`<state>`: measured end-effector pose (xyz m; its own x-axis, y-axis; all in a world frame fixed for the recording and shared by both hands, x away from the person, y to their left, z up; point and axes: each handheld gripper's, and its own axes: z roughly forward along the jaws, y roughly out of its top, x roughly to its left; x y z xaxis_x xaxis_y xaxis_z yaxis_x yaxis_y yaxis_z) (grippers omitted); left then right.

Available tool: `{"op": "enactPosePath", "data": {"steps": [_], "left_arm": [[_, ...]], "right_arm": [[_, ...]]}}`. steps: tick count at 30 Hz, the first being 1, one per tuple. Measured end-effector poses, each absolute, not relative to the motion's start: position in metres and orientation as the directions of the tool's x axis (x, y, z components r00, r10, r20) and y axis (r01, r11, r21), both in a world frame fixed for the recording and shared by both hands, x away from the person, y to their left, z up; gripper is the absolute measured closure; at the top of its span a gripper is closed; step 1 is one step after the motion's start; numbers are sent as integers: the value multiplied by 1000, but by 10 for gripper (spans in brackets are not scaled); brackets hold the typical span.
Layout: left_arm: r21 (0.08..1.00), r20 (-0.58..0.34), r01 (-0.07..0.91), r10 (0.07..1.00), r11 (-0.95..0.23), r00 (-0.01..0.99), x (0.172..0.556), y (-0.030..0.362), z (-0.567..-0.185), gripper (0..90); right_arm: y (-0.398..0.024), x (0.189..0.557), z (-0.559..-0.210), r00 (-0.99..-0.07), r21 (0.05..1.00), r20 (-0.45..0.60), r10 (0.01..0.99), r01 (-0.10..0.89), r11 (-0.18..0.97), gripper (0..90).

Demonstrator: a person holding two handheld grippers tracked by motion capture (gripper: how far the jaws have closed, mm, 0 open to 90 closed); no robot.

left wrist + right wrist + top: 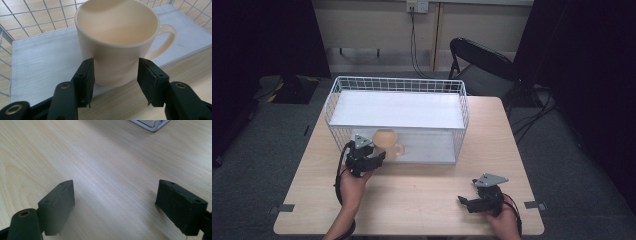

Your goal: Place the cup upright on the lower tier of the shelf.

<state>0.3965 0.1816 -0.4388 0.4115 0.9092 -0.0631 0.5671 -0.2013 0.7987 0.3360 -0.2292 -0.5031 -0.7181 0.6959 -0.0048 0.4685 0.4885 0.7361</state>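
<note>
Standing upright on the white floor of the wire basket point(334, 102), the cream mug point(117, 42) is at the front edge, at the open side that faces the person, and its handle point(163, 41) points to the right in the left gripper view. The left gripper point(374, 159) is at this mug, with one black jaw on each side of the mug's lower body. In the left gripper view the left jaw seems to touch the mug's wall, while a thin gap shows between the right jaw and the wall, so the jaws are not pressing on the mug; they are about half open around it. In the high view the mug point(386, 140) is near the left end of the basket, and the left hand point(353, 186) comes from the bottom edge, with the gripper's cable hanging beside the wrist. The basket stands on the far half of the light wooden table point(422, 195). The right gripper point(466, 201) is well apart from the mug, low over the near right part of the table, held in the right hand point(502, 220). Its jaws are wide open with nothing between them, and in the right gripper view bare wood lies under them and a corner of the basket point(150, 125) shows at the top.
</note>
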Motion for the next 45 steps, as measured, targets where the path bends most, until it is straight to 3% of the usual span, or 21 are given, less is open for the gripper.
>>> {"op": "enactPosePath", "data": {"steps": [38, 42, 45], "left_arm": [[785, -51, 581, 913, -215, 405, 403, 180, -441, 709], [787, -64, 583, 912, -204, 406, 402, 181, -442, 618], [790, -78, 579, 903, -203, 423, 400, 182, -441, 403]], "right_arm": [[-229, 336, -503, -718, 736, -6, 696, 468, 489, 146], [-229, 336, -503, -717, 736, -5, 697, 469, 489, 146], [-229, 336, -503, -717, 736, -5, 697, 469, 489, 146]]}}
